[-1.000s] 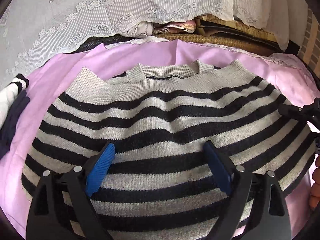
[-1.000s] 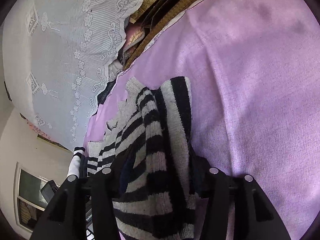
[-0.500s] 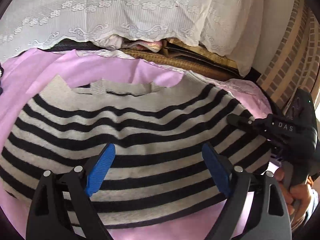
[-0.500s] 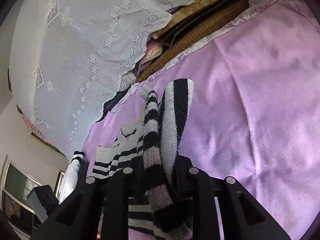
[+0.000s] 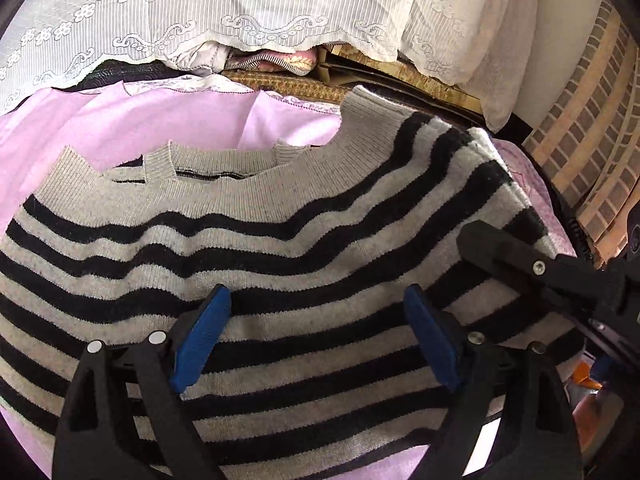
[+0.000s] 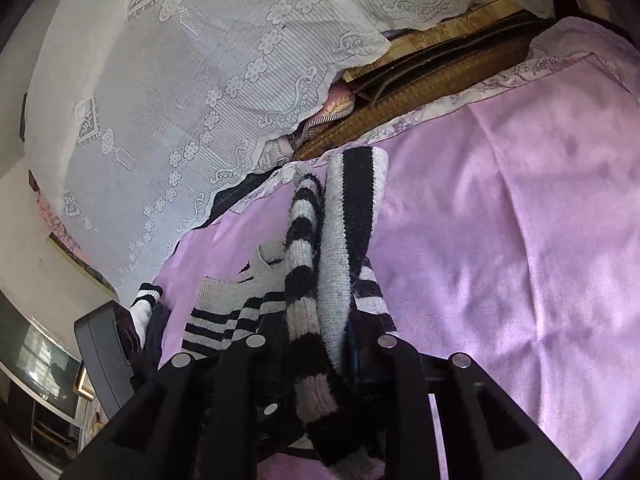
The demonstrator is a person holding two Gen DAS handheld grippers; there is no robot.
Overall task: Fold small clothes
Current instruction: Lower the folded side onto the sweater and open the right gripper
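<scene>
Up comes the right tool (image 6: 320, 360), pinching the striped sweater's (image 5: 280, 248) right sleeve off the purple sheet (image 6: 500, 240), left tool (image 5: 316, 336) spread wide — folding barely begun.

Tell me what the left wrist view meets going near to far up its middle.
left gripper with open jaws → striped sweater → purple sheet → woven mat → white lace curtain

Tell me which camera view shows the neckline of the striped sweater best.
The left wrist view: the striped sweater lies spread on the pink sheet, its ribbed neckline facing the camera. The right wrist view shows mostly a bunched side gripped by the right gripper; the neckline shows only partly, edge-on.
</scene>
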